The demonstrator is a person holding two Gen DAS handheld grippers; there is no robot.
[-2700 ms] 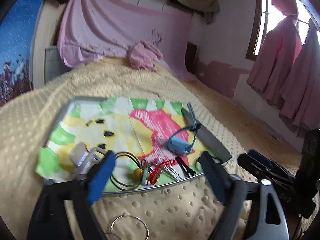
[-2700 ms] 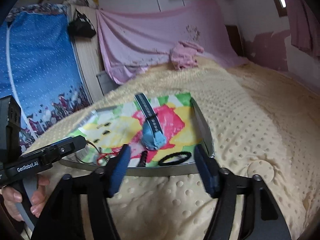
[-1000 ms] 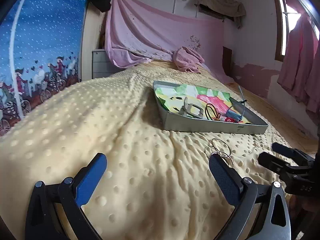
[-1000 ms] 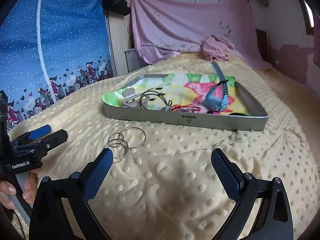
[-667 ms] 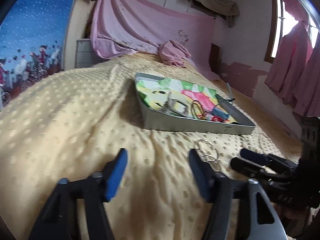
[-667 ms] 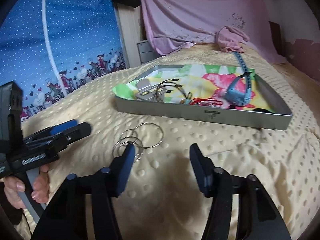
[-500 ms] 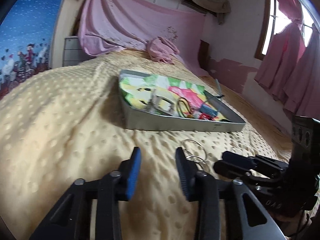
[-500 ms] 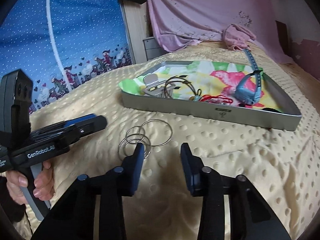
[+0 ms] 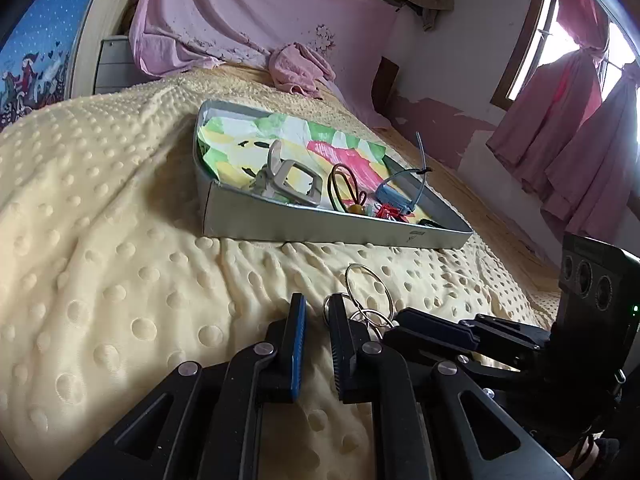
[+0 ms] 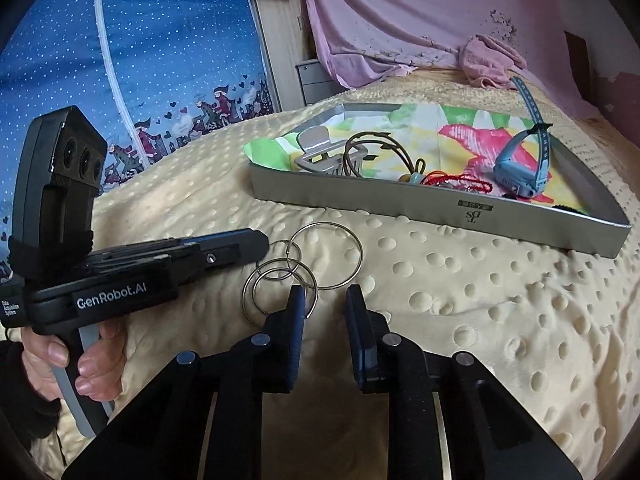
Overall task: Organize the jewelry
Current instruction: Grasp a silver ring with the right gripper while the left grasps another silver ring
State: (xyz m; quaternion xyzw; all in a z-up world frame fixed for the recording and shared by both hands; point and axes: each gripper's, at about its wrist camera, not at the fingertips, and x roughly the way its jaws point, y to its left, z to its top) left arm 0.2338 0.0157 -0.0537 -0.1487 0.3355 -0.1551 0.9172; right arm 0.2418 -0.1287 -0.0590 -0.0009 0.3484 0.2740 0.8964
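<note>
Several linked silver key rings (image 10: 326, 223) lie on the yellow dotted bedspread in front of a metal tray (image 10: 400, 200). My right gripper (image 10: 326, 300) hovers just behind them, jaws closing to a narrow gap with only bedspread between; its left finger overlaps the small rings (image 10: 256, 276). My left gripper (image 9: 318, 312) sits just left of the rings (image 9: 362, 265), jaws closing on nothing. From the side, its tip (image 10: 260, 244) nearly touches the small rings. The right gripper (image 9: 396, 322) reaches in from the right in the left wrist view.
The tray (image 9: 320, 232) is lined with colourful paper and holds a blue watch (image 10: 516, 176), a grey clip (image 10: 320, 152), brown hoops (image 10: 372, 148) and a red cord (image 10: 460, 180). A pink cloth (image 9: 296, 68) lies at the bed's far end. A hand (image 10: 52, 360) grips the left handle.
Both grippers' jaws have narrowed from wide apart to a small gap. Both have tipped downward and drawn in on the key rings from either side.
</note>
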